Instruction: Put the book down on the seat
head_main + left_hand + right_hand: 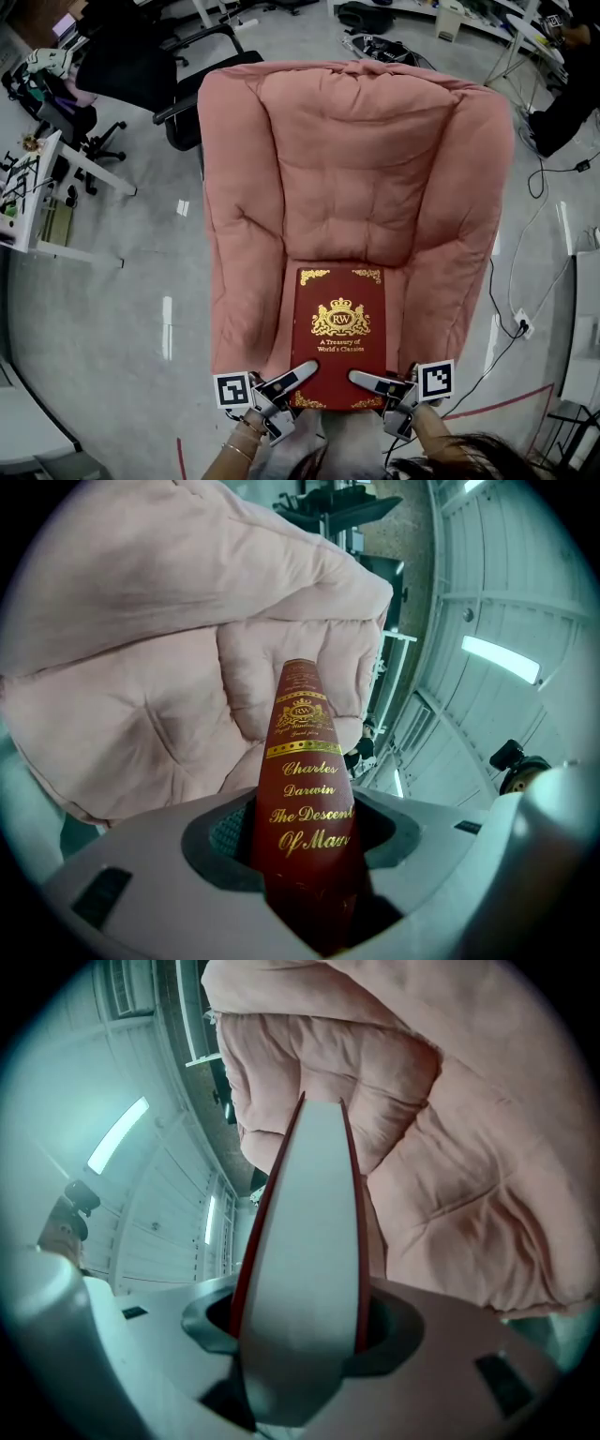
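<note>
Gripping: dark-red gold-lettered hardback book (339, 328), level over pink padded armchair seat (272, 328).
Left hand-held gripper (302, 373): clamped on near-left corner.
Right hand-held gripper (361, 378): clamped on near-right corner.

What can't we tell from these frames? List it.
- Head view: whether the dark red hardcover book touches the pink padded fabric armchair seat; the book covers the gap.
- Head view: lower jaw of left claw and right claw, under the book.
- Left gripper view: spine title's end, curving out of sight.
- Right gripper view: cover; only page edges show.
</note>
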Available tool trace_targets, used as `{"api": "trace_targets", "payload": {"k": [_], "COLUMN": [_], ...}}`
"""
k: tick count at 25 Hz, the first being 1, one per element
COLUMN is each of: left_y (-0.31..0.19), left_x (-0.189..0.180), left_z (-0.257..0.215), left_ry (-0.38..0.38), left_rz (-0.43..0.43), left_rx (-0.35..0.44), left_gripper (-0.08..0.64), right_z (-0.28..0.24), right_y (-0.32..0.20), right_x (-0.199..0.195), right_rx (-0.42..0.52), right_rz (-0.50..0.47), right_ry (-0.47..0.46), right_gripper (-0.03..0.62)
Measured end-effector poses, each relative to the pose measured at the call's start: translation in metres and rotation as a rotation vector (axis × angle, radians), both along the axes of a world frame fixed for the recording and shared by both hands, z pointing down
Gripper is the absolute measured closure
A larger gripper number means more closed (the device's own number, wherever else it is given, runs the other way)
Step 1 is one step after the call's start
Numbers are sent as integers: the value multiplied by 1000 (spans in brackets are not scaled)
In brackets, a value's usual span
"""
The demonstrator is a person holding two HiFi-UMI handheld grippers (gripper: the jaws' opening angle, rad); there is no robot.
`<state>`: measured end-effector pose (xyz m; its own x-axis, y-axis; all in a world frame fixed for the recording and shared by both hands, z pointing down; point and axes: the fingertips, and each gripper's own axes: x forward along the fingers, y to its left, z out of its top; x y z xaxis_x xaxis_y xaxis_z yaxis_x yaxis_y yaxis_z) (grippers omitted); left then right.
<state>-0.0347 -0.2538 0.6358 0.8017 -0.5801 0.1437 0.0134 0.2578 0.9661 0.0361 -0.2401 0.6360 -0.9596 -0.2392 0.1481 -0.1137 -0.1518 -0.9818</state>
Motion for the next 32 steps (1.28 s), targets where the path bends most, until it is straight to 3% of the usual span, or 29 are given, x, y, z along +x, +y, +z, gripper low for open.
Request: {"api": "trace_targets", "payload": {"k": [20, 32], "left_y": [-42, -60], "left_x": [2, -8], "left_z": [85, 123], "left_ry": [1, -13], "left_rz": [113, 128], "left_rx": [-111, -137], "left_gripper": [316, 316], "right_z": [82, 122], "right_y": [-33, -51], "right_x": [-3, -12], "right_rx": [-119, -152], "right_rz": [117, 121], "right_ry": [18, 41], "right_gripper": [328, 328]}}
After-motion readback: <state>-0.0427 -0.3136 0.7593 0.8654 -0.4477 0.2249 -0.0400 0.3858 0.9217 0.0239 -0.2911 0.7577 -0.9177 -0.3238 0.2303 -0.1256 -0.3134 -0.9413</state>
